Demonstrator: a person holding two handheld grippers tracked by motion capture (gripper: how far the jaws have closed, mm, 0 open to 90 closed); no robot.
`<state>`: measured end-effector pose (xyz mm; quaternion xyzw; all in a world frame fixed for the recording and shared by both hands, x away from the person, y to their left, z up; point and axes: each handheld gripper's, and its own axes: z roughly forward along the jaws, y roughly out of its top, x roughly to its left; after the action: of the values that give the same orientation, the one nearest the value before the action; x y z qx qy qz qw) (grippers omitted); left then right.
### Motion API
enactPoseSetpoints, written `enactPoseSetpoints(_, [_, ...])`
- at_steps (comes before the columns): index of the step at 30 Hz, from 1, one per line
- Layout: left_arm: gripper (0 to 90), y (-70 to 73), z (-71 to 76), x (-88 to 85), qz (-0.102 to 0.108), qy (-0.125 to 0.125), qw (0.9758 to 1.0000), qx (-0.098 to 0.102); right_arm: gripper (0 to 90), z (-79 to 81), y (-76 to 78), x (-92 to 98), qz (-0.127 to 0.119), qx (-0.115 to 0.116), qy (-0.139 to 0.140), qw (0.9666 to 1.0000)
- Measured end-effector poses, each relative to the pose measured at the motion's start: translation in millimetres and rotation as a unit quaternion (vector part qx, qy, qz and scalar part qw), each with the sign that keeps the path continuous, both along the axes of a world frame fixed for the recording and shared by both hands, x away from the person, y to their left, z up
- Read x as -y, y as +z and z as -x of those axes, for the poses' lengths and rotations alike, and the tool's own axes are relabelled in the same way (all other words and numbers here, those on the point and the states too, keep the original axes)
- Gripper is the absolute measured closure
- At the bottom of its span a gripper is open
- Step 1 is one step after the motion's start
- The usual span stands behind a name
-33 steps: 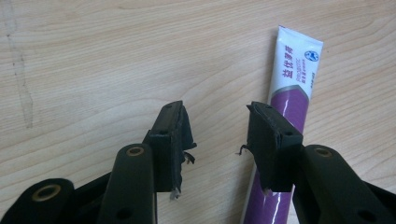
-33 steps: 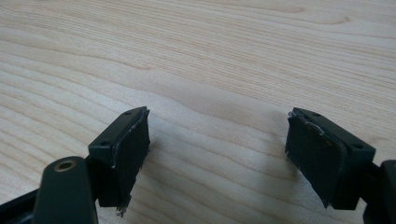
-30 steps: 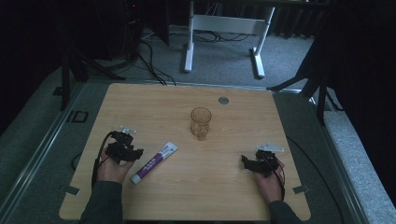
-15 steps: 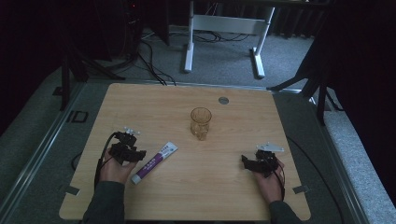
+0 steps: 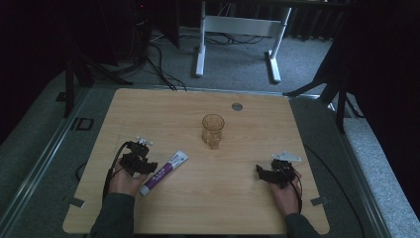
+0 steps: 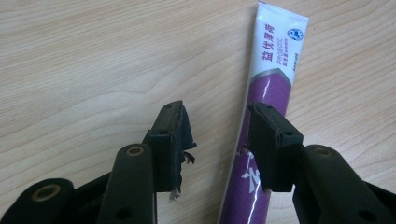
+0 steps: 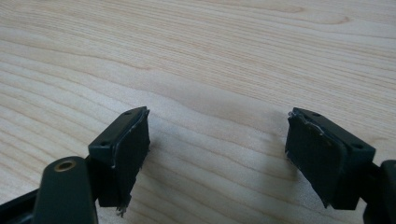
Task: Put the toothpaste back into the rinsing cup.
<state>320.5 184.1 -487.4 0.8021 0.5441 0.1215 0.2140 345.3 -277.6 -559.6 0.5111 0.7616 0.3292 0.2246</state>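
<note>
Two grippers are at the table and neither has anything in its grasp, so the work looks barely begun. The toothpaste tube [image 5: 164, 172], purple with a white crimped end, lies flat on the wooden table [image 5: 198, 208], on the near left of the amber glass tumbler [image 5: 213, 131] that stands upright at the table's middle. The left gripper [image 5: 139, 162] sits just to the left of the tube; in the left gripper view its jaws stand wide apart, one pad over bare wood and the other pad over the purple body of the tube [image 6: 266, 88], so the tube is not yet squarely between them and nothing is clamped. The right gripper [image 5: 271, 172] rests well apart from the tube, on the near right of the tumbler, and in the right gripper view its jaws are likewise spread over bare wood grain. Judged from this, what is left is nearly everything: centring the left jaws over the tube, closing on it, lifting it, and probably carrying it toward the tumbler, which appears empty. The table is pale wood with rounded corners and a small grey round cap [image 5: 237, 106] beyond the tumbler. Around it lies grey carpet; beyond stand a white desk frame [image 5: 237, 29], dark stands and loose black cables in a dim room.
</note>
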Motion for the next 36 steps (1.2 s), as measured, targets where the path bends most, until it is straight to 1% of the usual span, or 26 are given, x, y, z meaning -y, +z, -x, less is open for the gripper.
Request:
enactPoseSetpoints(6, [55.9, -1.1, -0.2, 5.3, -0.004, -0.004, 1.0000, -0.003, 21.6, 0.0, 0.0, 0.0, 0.000, 0.000, 0.000, 1.0000])
enactPoseSetpoints(7, [56.0, -1.5, -0.2, 6.6, -0.008, -0.006, 0.9999, -0.004, 21.6, 0.0, 0.0, 0.0, 0.000, 0.000, 0.000, 1.0000])
enactPoseSetpoints(13, [56.0, -2.2, 0.7, 10.0, -0.009, -0.005, 0.9999, -0.006, 21.6, 0.0, 0.0, 0.0, 0.000, 0.000, 0.000, 1.0000])
enactPoseSetpoints(20, [56.0, -1.8, 0.2, 12.0, -0.017, -0.007, 0.9998, -0.011, 21.6, 0.0, 0.0, 0.0, 0.000, 0.000, 0.000, 1.0000])
enactPoseSetpoints(28, [55.8, -2.3, -0.6, 16.4, -0.023, -0.014, 0.9995, -0.018, 21.6, 0.0, 0.0, 0.0, 0.000, 0.000, 0.000, 1.0000])
enactPoseSetpoints(32, [55.4, -4.0, -0.8, 18.6, -0.030, -0.019, 0.9990, -0.026, 21.6, 0.0, 0.0, 0.0, 0.000, 0.000, 0.000, 1.0000])
enactPoseSetpoints(36, [55.4, -4.6, -0.6, 18.9, -0.032, -0.018, 0.9989, -0.029, 21.6, 0.0, 0.0, 0.0, 0.000, 0.000, 0.000, 1.0000])
